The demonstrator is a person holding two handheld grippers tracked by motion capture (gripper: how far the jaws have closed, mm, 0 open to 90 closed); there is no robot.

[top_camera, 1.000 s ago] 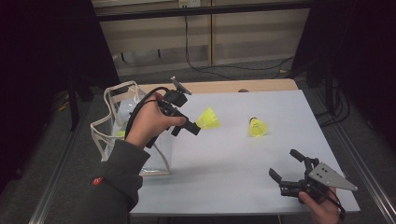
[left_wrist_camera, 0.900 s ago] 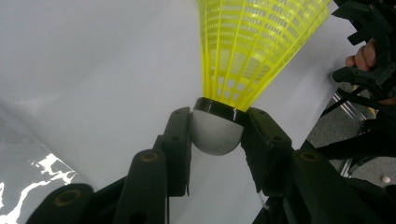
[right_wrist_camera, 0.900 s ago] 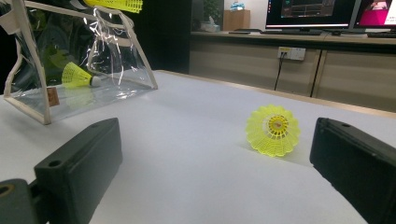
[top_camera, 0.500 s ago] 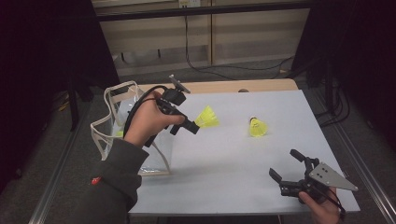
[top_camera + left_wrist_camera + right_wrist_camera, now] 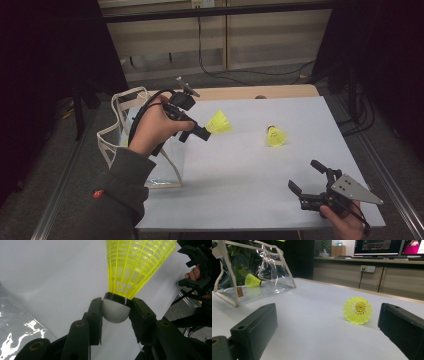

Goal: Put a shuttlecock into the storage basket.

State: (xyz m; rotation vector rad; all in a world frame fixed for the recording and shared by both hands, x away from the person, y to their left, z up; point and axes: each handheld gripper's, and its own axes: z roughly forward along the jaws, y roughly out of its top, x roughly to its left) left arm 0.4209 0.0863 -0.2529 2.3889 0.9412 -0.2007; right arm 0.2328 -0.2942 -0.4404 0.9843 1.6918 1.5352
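**Shuttlecock clamped by the cork, bag waiting at the left edge**

Left gripper (image 5: 200, 134) clenched on a yellow shuttlecock (image 5: 220, 122), held clear of the white table (image 5: 240, 170). In the left gripper view, both pads (image 5: 96, 315) pressed against the sides of the rounded white cork, skirt (image 5: 135, 265) fanning up and away. Just beside the holding hand, at the table's left edge, a clear plastic bag (image 5: 125, 135) with pale trim; through its wall in the right gripper view, another yellow shuttlecock (image 5: 253, 280) already lying inside. A second loose shuttlecock (image 5: 276, 136) resting on the table, well apart from the bag, skirt mouth facing the right gripper's camera (image 5: 357, 310).

Right gripper (image 5: 307, 182) released, jaws wide, nothing between them, resting low near the table's front right corner.

Likely step in hand: carrying the clamped shuttlecock over to the bag.

Risks from here:
- Grip sits on a smooth dome, not a flat; any twist or bump against the bag's rim could squirt the cork out sideways.
- Bag walls soft and slumped; mouth perhaps not standing open enough, so the skirt could catch on the trim and fold the bag over rather than drop in.
- Letting go too early, above the rim: light shuttlecock likely to tumble and roll off the nearby table edge.
- Crushing the plastic skirt against the trim while pushing in.
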